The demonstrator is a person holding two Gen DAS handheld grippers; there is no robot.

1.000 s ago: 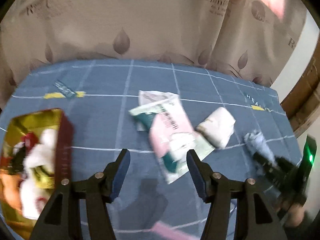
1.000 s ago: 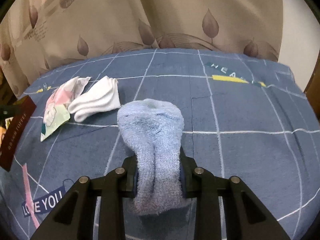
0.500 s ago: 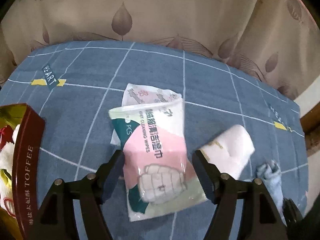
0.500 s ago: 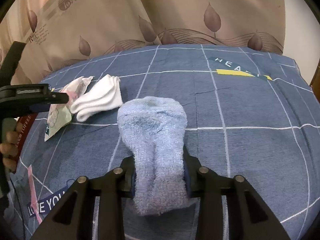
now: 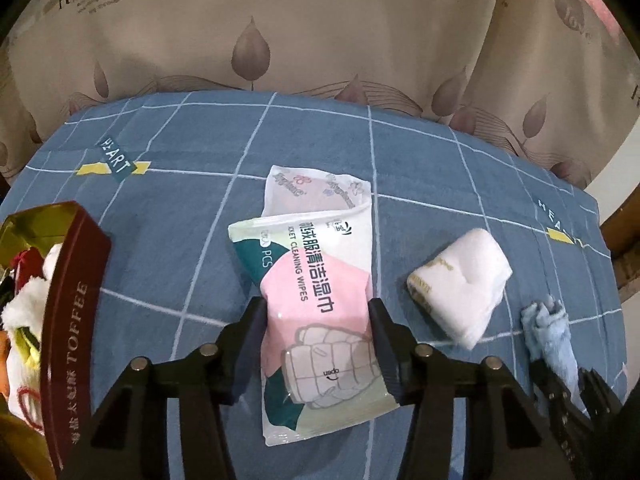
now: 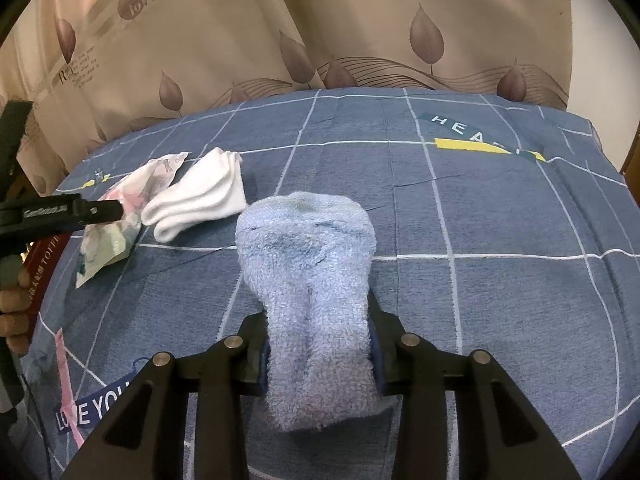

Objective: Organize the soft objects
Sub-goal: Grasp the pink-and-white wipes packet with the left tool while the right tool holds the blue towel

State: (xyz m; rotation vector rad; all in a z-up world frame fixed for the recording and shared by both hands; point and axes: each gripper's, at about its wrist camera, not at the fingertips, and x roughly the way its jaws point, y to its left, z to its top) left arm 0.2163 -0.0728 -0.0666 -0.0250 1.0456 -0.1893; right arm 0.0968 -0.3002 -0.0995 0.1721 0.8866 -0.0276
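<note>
Left view: left claw (image 5: 316, 312) now down around wipes pack (image 5: 316, 300) on blue surface (image 5: 180, 264), fingers wide, not squeezing yet. Right view: right claw (image 6: 318, 344) still squeezing blue towel (image 6: 312, 280), unmoved.

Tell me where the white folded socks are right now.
In the left wrist view, the white folded socks lie on the blue bedsheet, right of the wipes pack, beside the light blue towel.

Glossy crinkled plastic wipes pack (image 5: 320, 300), smooth white knit socks (image 5: 464, 284), fuzzy blue terry sock (image 6: 312, 276), matt woven blue sheet (image 6: 480, 208), shiny gold-lined dark red box (image 5: 72, 308), matt black plastic left gripper (image 5: 316, 344) and right gripper (image 6: 318, 352), soft matt curtain (image 5: 320, 28).
</note>
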